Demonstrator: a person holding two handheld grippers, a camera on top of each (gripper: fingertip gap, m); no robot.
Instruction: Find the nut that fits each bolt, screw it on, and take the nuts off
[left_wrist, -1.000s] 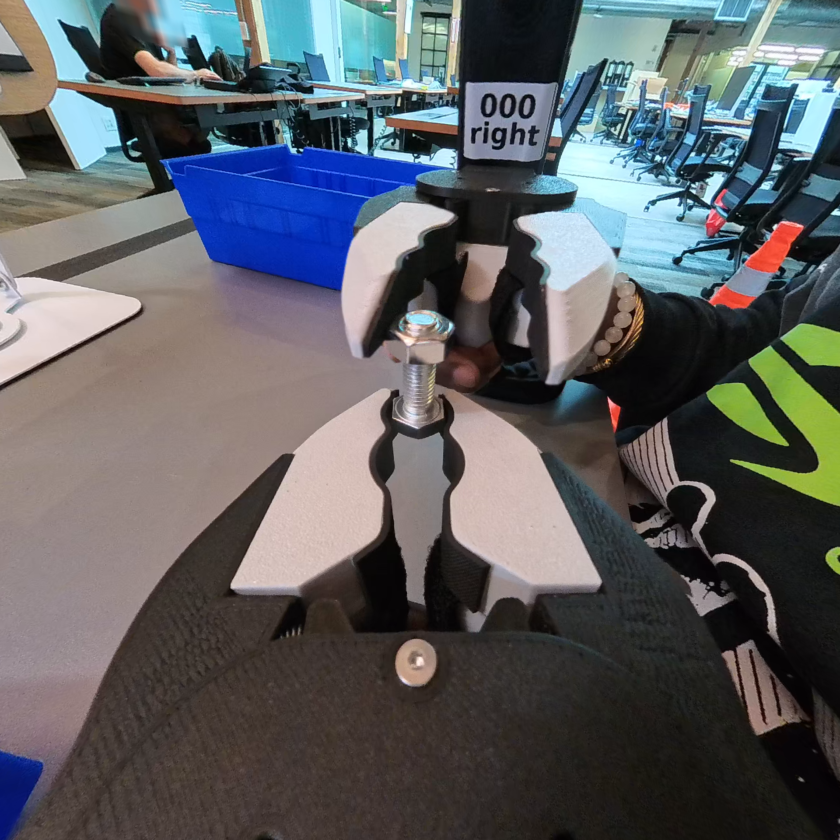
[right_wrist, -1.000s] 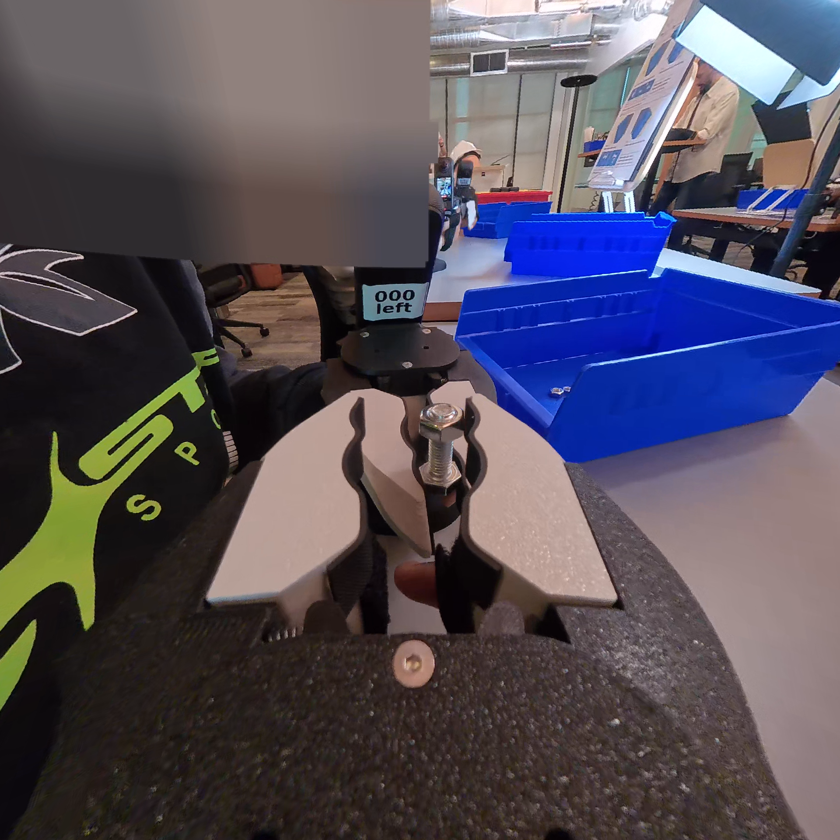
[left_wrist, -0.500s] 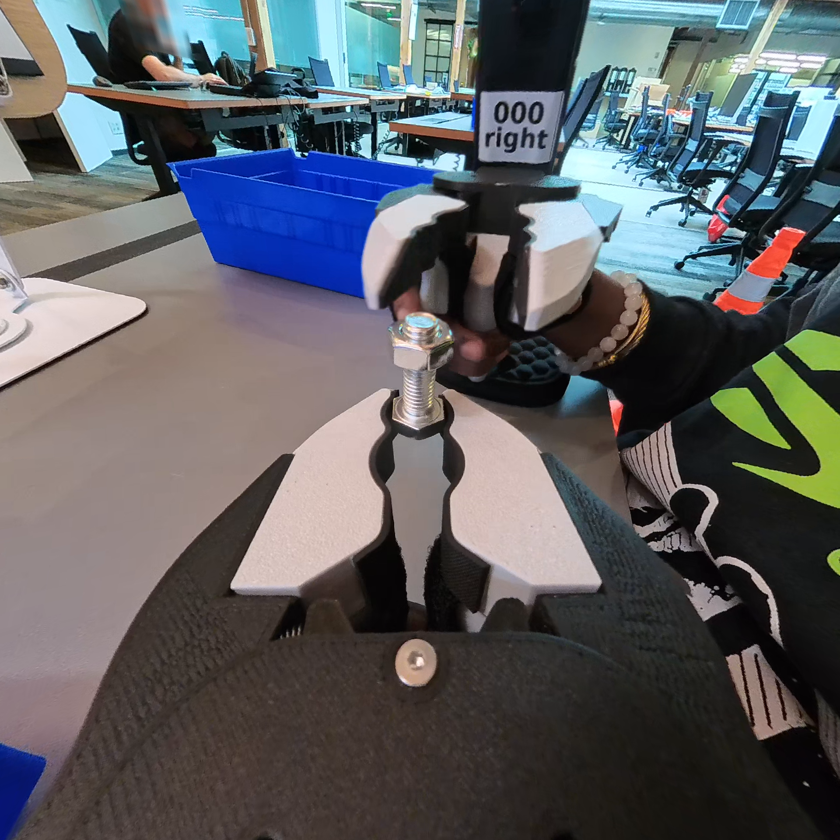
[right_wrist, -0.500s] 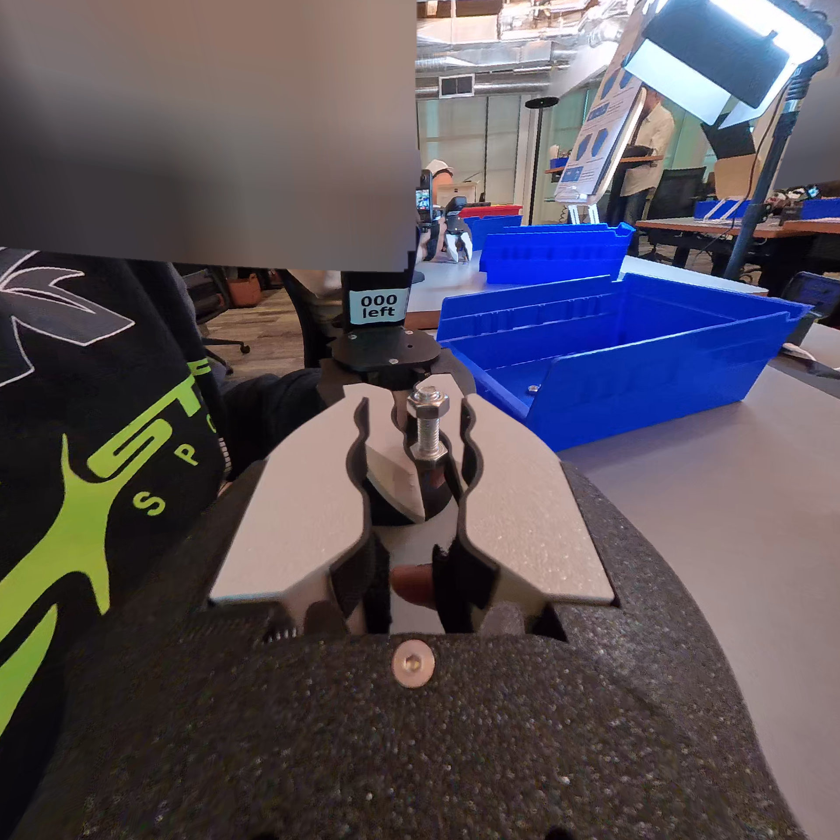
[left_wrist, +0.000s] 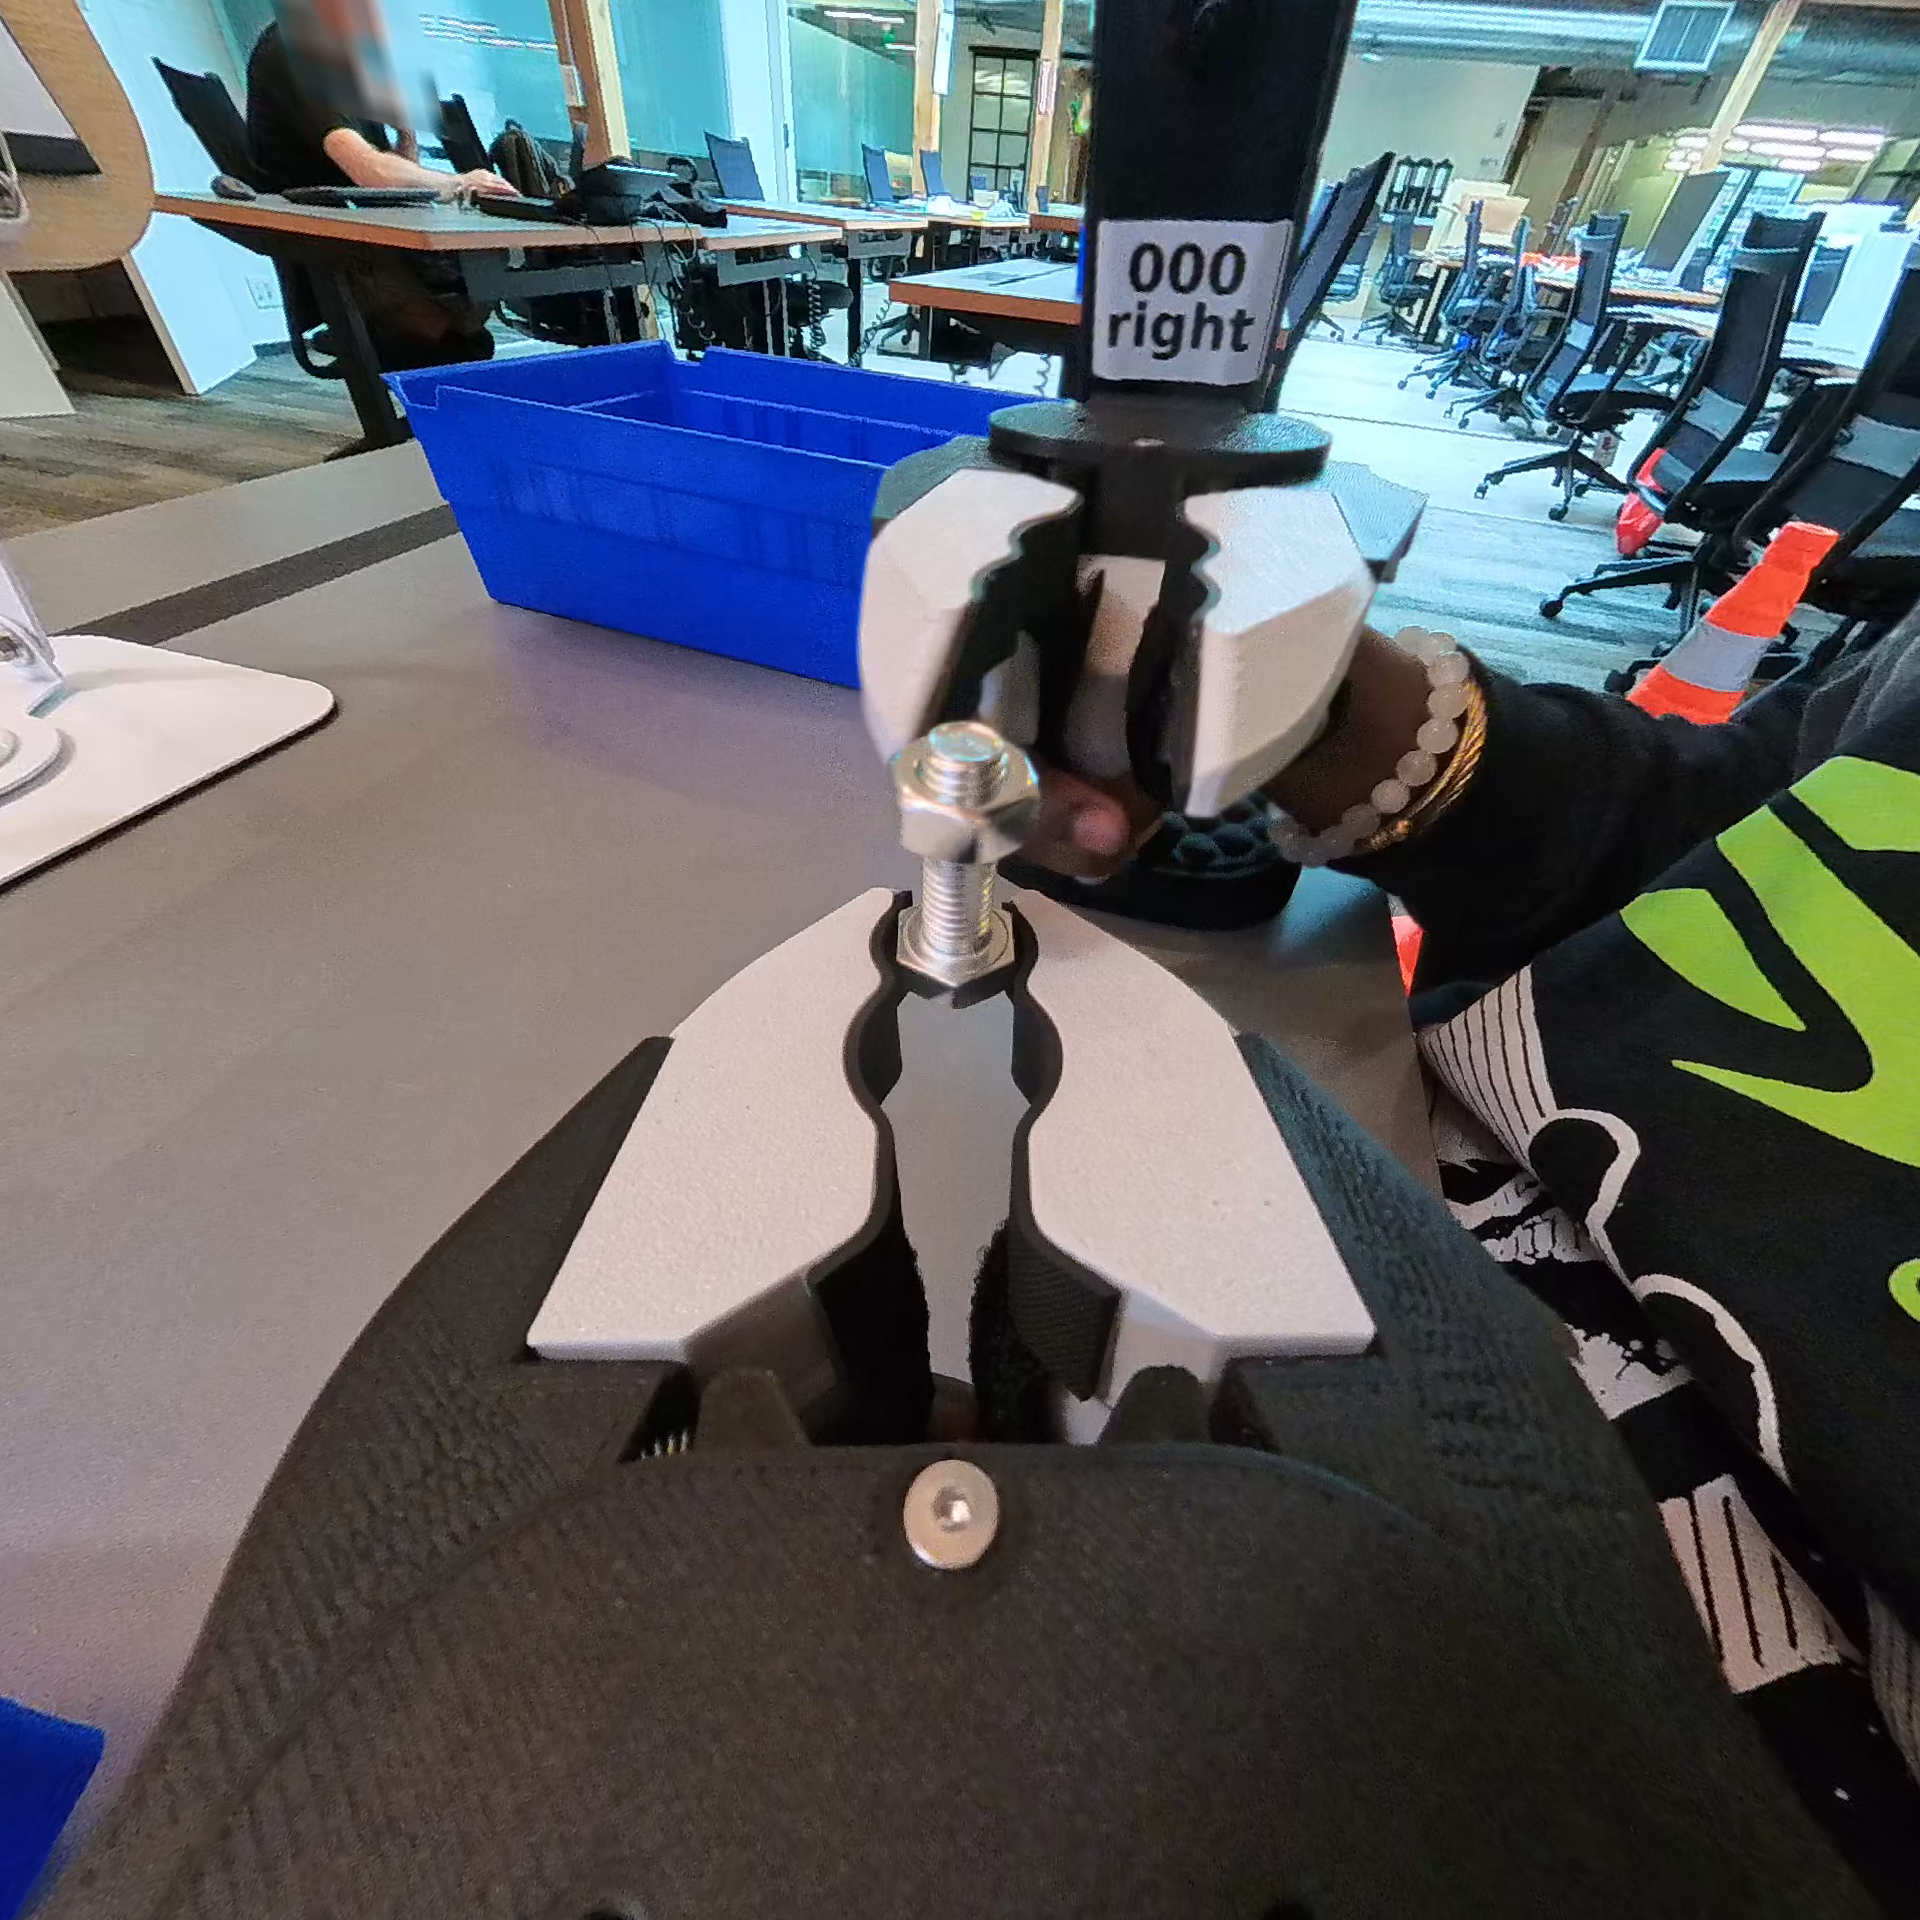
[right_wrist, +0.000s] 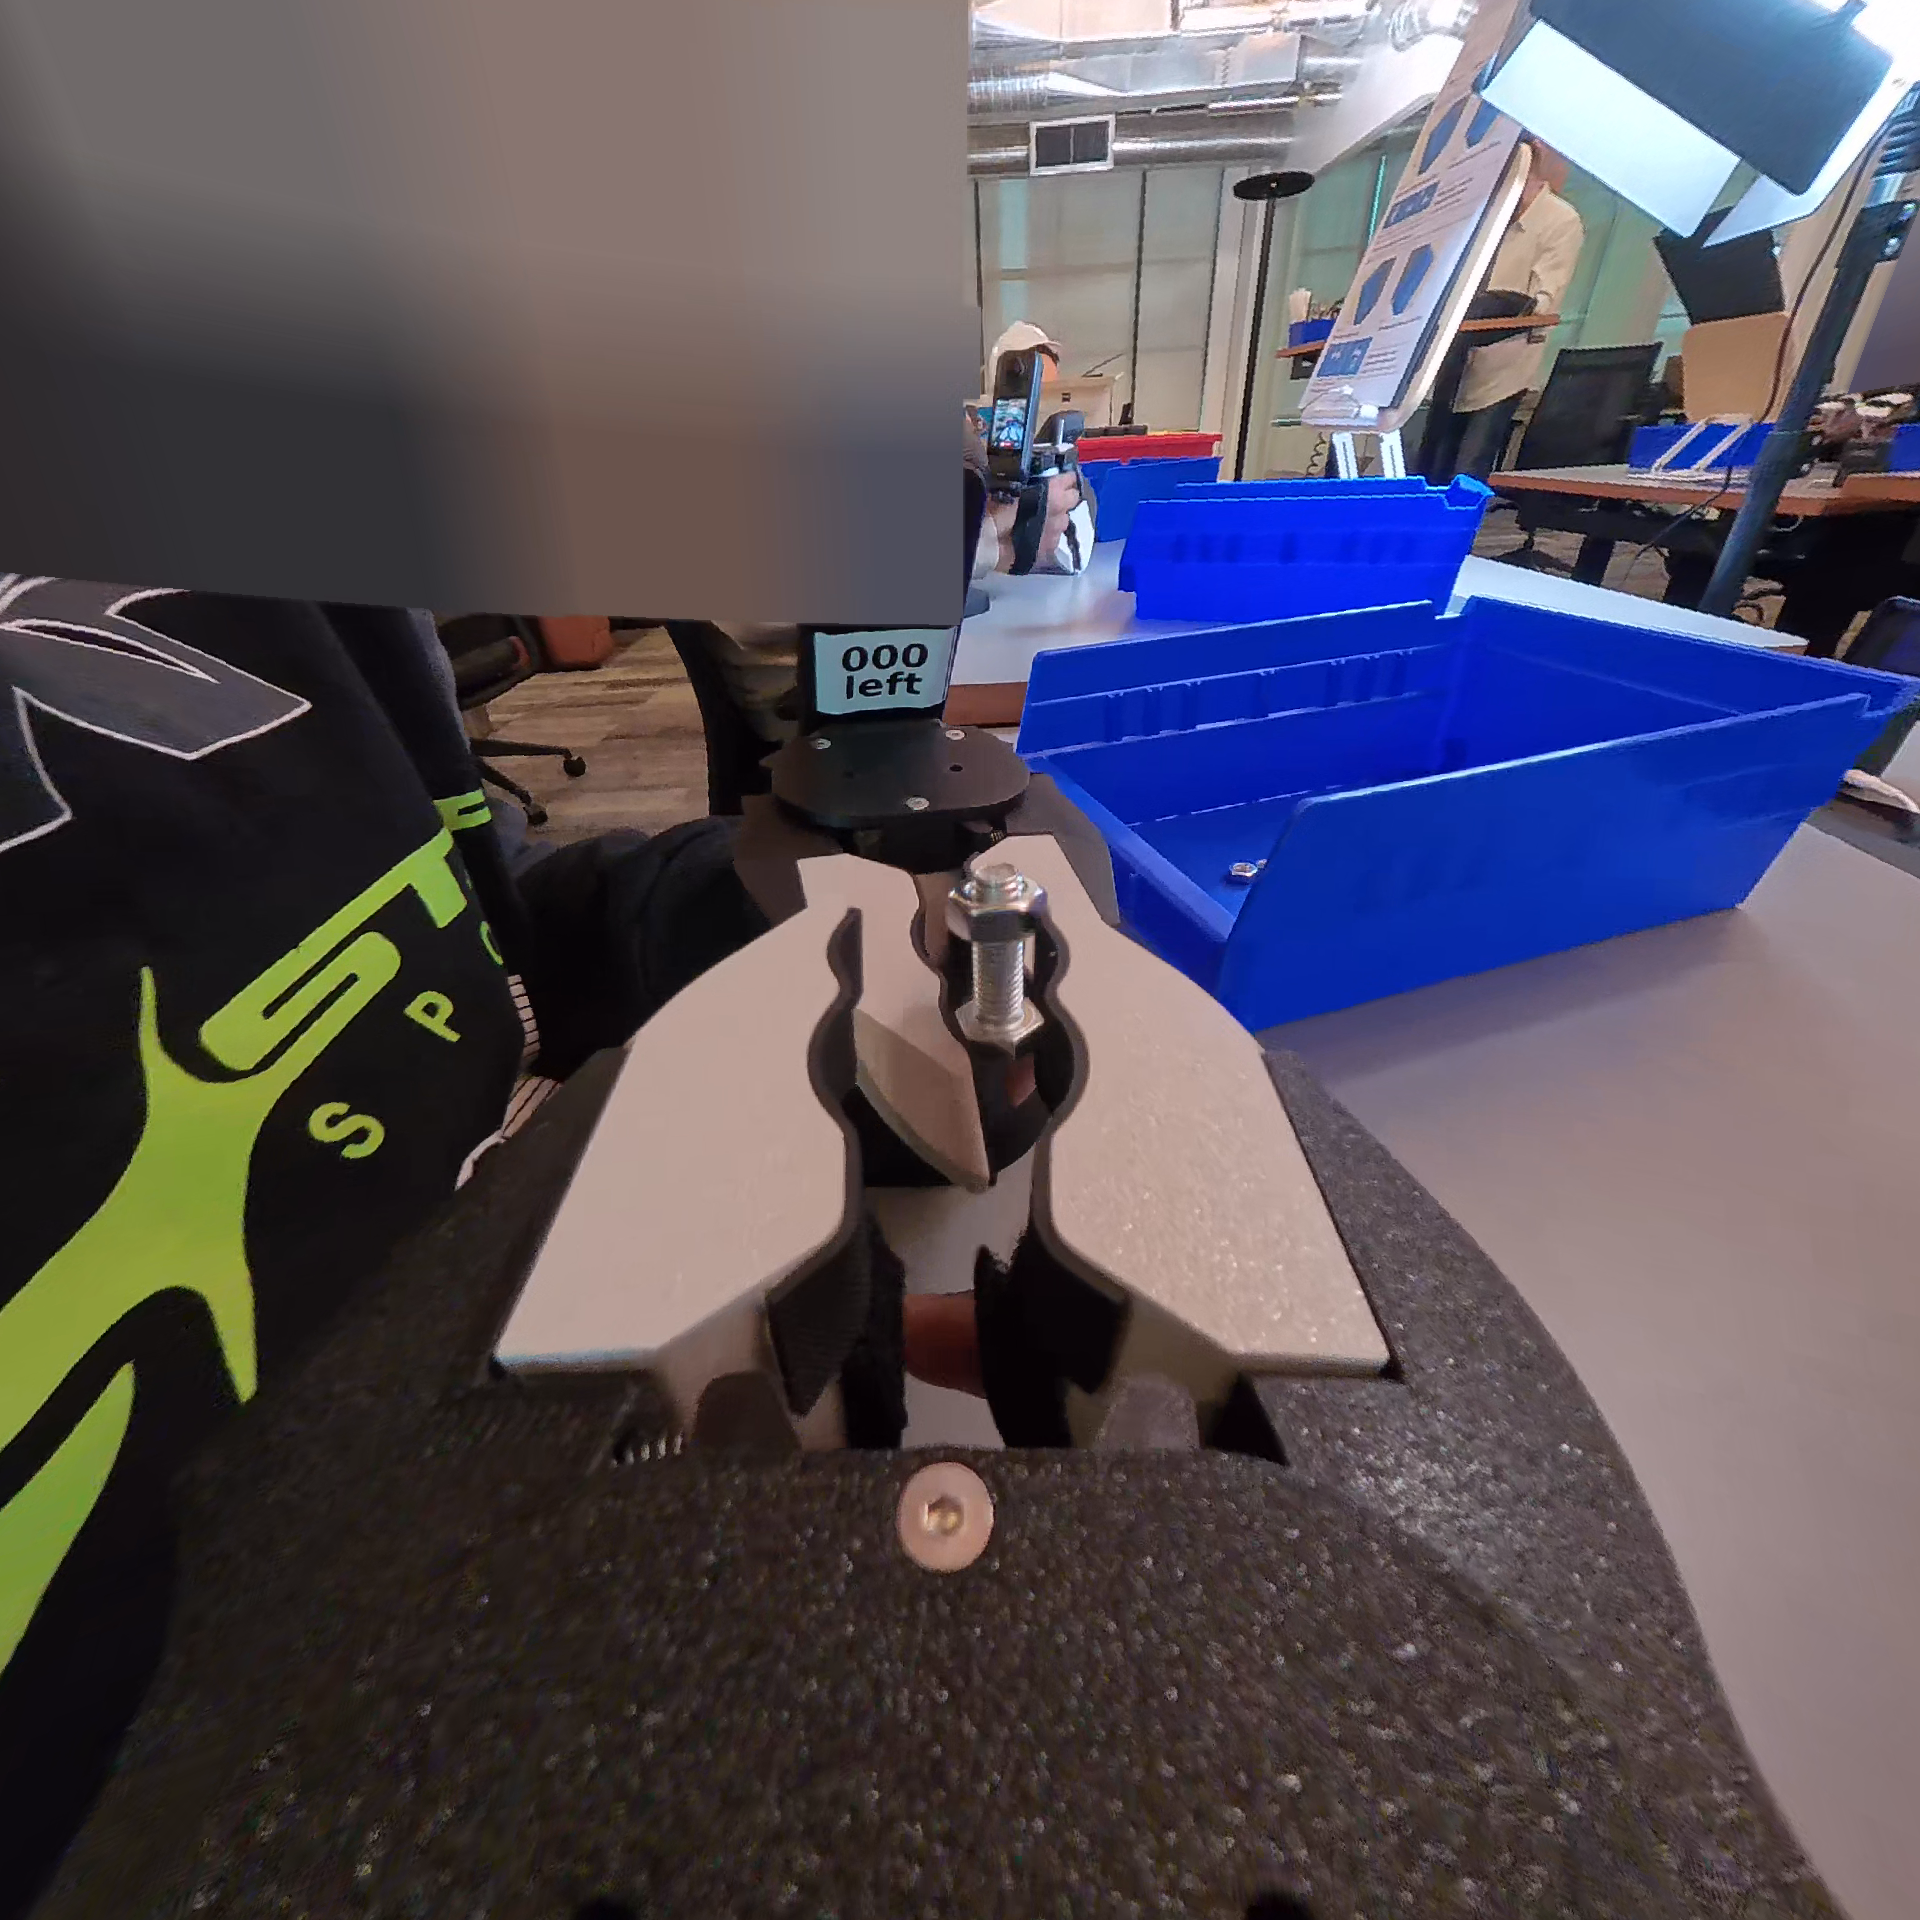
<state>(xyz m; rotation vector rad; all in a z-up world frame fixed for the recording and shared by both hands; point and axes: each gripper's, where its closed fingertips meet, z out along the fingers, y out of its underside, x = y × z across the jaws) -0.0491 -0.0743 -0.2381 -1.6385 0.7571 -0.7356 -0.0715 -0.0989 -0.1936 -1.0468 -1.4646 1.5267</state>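
A: Why does the left gripper (left_wrist: 954, 961) hold the bolt (left_wrist: 956, 894) that way?

B: Its fingers are pressed together on the bolt's head, so the threaded shaft stands upright above the grey table (left_wrist: 364, 935) and probably cannot spin while the nut (left_wrist: 966, 798) is turned. The nut sits at the very top of the thread.

A: And the right gripper (left_wrist: 1101, 675)?

B: It hangs just behind the nut with its fingers parted and nothing between them. One finger looks close to the nut, though contact cannot be confirmed. That suggests a pause between turns.

A: How many of each thing?

B: One bolt, one nut on it, two grippers. Farther back on the table sits one blue bin (right_wrist: 1455, 831) with one small loose nut (right_wrist: 1242, 869) inside. Beyond it, on another table, stands a second blue bin (right_wrist: 1288, 540).
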